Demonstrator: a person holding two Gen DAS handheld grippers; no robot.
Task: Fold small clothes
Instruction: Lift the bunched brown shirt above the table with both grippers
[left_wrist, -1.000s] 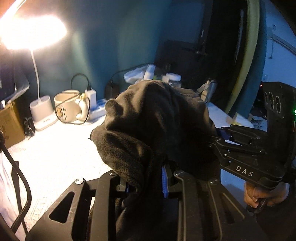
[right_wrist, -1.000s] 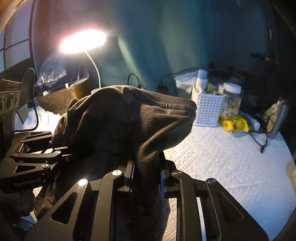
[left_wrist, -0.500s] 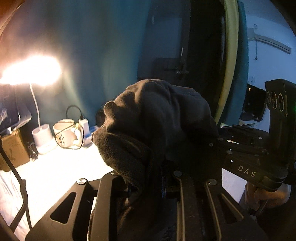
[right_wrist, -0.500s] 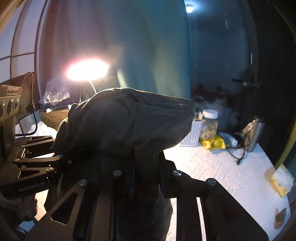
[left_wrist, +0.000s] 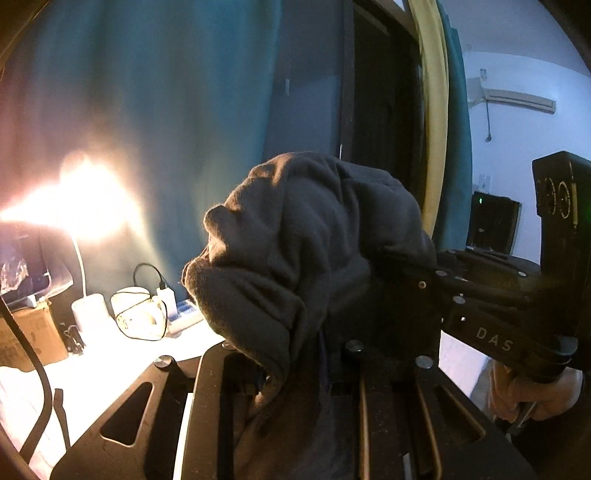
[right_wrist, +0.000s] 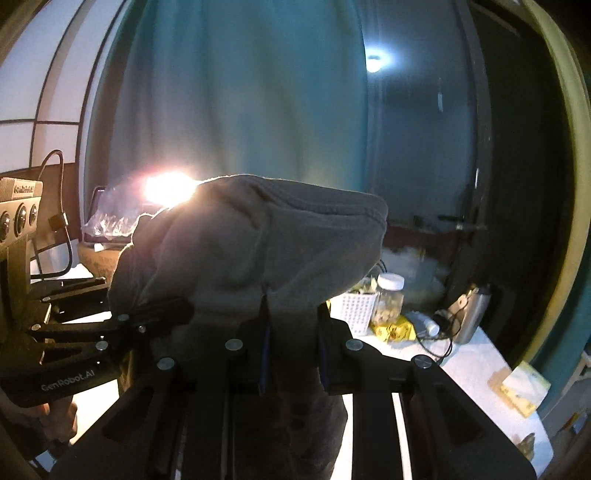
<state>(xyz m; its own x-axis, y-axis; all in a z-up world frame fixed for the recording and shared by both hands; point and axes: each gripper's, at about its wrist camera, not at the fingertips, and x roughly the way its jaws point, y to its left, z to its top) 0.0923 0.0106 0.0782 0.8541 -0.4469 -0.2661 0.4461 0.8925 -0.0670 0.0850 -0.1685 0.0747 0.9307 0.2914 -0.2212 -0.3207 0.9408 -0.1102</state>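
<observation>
Garment: a dark grey, soft fleece-like cloth, bunched and lifted clear of the white textured tabletop, held up in front of a teal curtain.
Long axis: runs roughly side to side between the two grippers; the loose remainder hangs down over the jaws toward the cameras.
Left gripper: fingers nearly closed, pinching a fold of the cloth.
Right gripper: fingers nearly closed on the cloth, blue pads at the fold's edges.
Writing: "DAS" on the right gripper's side in the left wrist view; "GenRobot.AI" on the left gripper's side in the right wrist view.
Table items: white perforated basket, clear white-lidded jar, glaring lamp.
</observation>
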